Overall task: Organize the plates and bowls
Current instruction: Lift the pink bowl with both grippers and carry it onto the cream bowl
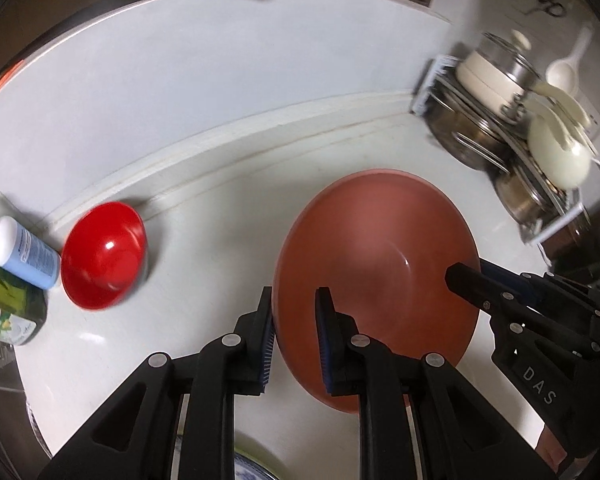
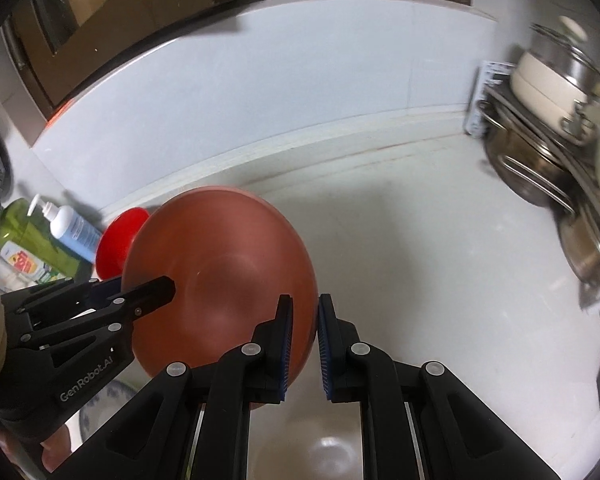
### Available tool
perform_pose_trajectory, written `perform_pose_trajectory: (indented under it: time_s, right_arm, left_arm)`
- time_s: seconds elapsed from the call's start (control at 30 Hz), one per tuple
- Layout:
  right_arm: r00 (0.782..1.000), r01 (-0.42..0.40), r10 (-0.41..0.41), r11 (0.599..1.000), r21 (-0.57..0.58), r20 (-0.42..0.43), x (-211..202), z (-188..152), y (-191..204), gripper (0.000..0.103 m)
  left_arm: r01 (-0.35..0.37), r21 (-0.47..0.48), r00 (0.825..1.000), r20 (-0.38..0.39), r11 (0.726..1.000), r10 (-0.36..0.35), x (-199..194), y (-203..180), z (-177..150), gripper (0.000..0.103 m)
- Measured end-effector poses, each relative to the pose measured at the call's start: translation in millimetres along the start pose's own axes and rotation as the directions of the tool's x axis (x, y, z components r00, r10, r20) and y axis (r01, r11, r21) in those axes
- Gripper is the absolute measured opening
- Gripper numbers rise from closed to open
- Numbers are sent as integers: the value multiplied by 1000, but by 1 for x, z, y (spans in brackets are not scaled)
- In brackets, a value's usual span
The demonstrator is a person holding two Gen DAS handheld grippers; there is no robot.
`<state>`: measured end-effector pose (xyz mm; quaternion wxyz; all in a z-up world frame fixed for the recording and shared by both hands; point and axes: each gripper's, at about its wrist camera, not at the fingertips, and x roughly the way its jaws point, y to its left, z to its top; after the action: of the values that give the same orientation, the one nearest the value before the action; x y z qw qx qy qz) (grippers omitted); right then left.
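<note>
Across the white worktop [image 1: 228,184], bare surface lies between the rear upstand and the large terracotta-red round plate [image 1: 376,280], held tilted above it. Left gripper [image 1: 296,328] has its jaws closed on the plate's left rim; right gripper [image 2: 304,320] has its jaws closed on the opposite rim. To the right, a wire rack of steel pots [image 1: 512,128] bounds the room. At left, a glossy red bowl [image 1: 104,256] sits beside a blue-labelled white bottle [image 1: 24,252].

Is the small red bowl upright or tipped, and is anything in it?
Tipped. The red bowl leans toward the bottle, its opening facing the left wrist camera; the glossy inside shows nothing in it.
</note>
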<state>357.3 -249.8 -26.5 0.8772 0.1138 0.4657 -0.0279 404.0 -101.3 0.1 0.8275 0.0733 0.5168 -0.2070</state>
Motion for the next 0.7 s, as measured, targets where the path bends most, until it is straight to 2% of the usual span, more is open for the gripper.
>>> perform_pose_trajectory:
  time_s: [0.3, 0.7]
  right_arm:
    - [999, 44, -43, 998, 40, -6, -33, -44, -22, 14]
    - [995, 85, -78, 990, 116, -64, -46, -98, -47, 14]
  left_arm:
    - [53, 63, 997, -51, 997, -50, -8, -38, -33, 20]
    - [91, 136, 986, -148, 987, -71, 4, -76, -69, 22]
